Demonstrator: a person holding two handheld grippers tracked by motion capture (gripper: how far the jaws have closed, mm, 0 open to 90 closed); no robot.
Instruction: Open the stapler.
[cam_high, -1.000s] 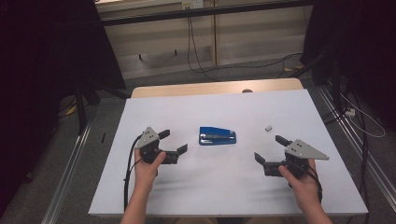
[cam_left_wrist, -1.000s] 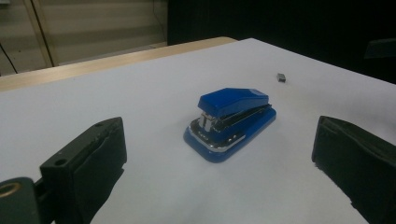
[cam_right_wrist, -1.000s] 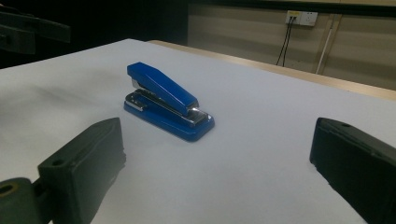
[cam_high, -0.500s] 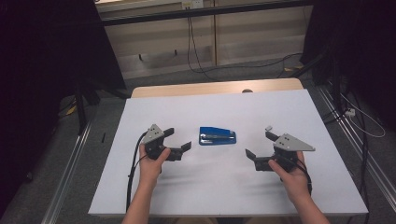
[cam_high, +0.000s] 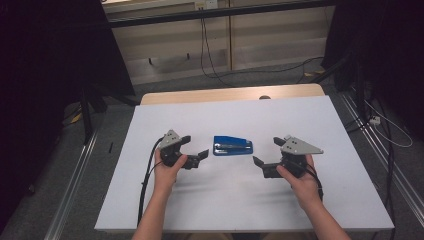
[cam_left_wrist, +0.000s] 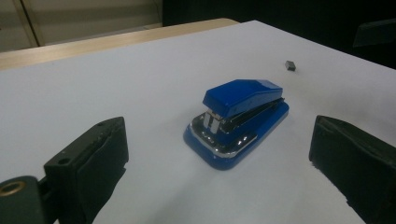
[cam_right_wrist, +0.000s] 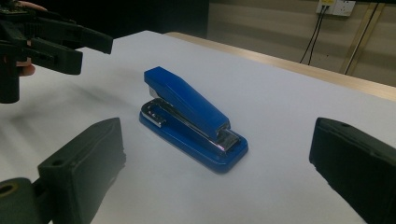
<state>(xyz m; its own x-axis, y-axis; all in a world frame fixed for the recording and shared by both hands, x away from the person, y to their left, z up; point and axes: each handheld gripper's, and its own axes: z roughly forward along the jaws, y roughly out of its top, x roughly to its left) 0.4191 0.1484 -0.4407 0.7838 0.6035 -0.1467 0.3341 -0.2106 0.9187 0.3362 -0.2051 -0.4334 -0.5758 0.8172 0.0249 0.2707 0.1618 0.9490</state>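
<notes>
A blue stapler (cam_high: 233, 145) lies flat on the white tabletop (cam_high: 250, 210), near the middle, with its long side running left to right. The left gripper (cam_high: 192, 150) sits just to the left of the stapler, held in the person's left hand (cam_high: 167, 167), and its jaws stand wide apart with nothing between them. In the left gripper view the stapler (cam_left_wrist: 238, 119) lies ahead between the two black jaws, apart from both, with its metal front end turned toward the camera and its blue top raised at a slant. A small dark block (cam_left_wrist: 290, 65) rests on the tabletop farther off, beyond the stapler and to the right in that view. The right gripper (cam_high: 267, 155) is to the right of the stapler and a little nearer, held in the person's right hand (cam_high: 300, 182); its jaws also gape wide and hold nothing. In the right gripper view the stapler (cam_right_wrist: 191, 116) lies ahead between the jaws, untouched, and the left gripper (cam_right_wrist: 70, 49) shows at the far left, above the tabletop. A light wooden strip (cam_high: 230, 94) runs along the far edge of the white surface.
</notes>
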